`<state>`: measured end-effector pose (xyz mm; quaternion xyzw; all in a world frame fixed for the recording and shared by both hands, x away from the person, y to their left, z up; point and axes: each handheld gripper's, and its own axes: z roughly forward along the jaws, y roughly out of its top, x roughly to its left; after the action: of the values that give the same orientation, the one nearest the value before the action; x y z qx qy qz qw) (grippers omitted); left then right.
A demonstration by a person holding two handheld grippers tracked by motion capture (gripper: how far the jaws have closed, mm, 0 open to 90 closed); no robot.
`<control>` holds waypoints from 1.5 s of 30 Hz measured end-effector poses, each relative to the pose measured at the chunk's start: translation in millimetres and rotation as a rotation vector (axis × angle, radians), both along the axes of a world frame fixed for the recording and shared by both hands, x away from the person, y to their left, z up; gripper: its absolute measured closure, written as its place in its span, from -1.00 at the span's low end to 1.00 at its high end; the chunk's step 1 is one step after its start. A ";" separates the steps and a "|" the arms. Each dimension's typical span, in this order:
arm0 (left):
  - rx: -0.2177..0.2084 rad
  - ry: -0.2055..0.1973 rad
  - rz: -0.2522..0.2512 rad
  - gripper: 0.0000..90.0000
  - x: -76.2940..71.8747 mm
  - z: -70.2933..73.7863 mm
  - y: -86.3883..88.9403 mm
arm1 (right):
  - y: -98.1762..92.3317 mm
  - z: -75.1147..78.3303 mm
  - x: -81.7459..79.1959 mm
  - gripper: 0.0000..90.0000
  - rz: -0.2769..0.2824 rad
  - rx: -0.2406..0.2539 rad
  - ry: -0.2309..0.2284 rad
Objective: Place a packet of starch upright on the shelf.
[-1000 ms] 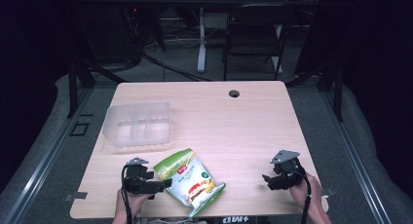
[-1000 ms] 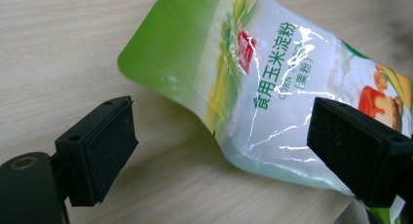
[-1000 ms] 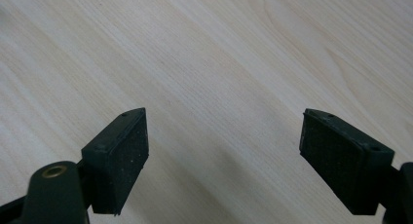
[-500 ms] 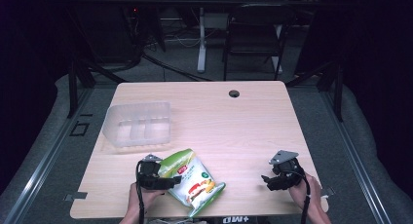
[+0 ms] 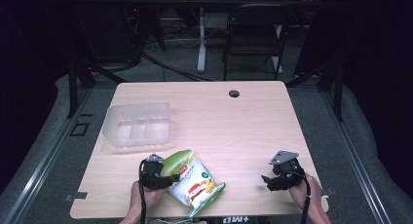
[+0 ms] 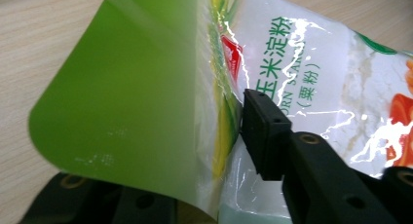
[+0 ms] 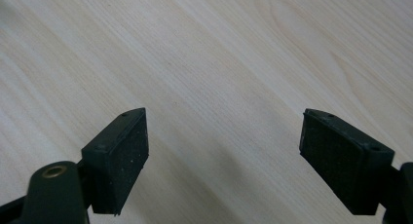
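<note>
Dark room, light wood counter [image 5: 253, 121], chair and cables behind it. Left tool [image 5: 163, 175] at about 7 o'clock on the counter, jaws around the folded-up green top edge of a corn starch bag [image 5: 195, 182]; in the left gripper view one jaw [image 6: 265, 134] presses the printed face and the other sits under the green flap, so it looks closed on the bag, or nearly so. Bag lies flat near the counter's 6 o'clock edge, top end toward the left tool. Right tool [image 5: 275, 177] at about 5 o'clock, well apart from the bag, jaws spread wide over bare wood, holding nothing. Clear plastic compartment tray [image 5: 137, 124] at about 9 o'clock, just beyond the bag, looks empty.

Risk, my guess: grip is only on the thin slick flap, so the film could slide out or crumple on a lift, and the powder weight could swing the bag. Bag is close to the near edge, so a drag could push it off.
</note>
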<state>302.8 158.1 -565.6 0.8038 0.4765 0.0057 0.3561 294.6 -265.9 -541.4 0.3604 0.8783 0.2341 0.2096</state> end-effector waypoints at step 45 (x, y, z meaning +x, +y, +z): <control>-0.101 -0.111 -0.011 0.99 -8.8 30.2 31.7 | -0.2 -0.6 -0.2 -0.62 0.006 0.000 0.008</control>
<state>294.0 189.8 -535.4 0.7858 0.4515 0.0243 0.4220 294.4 -266.1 -541.9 0.3585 0.8802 0.2335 0.2053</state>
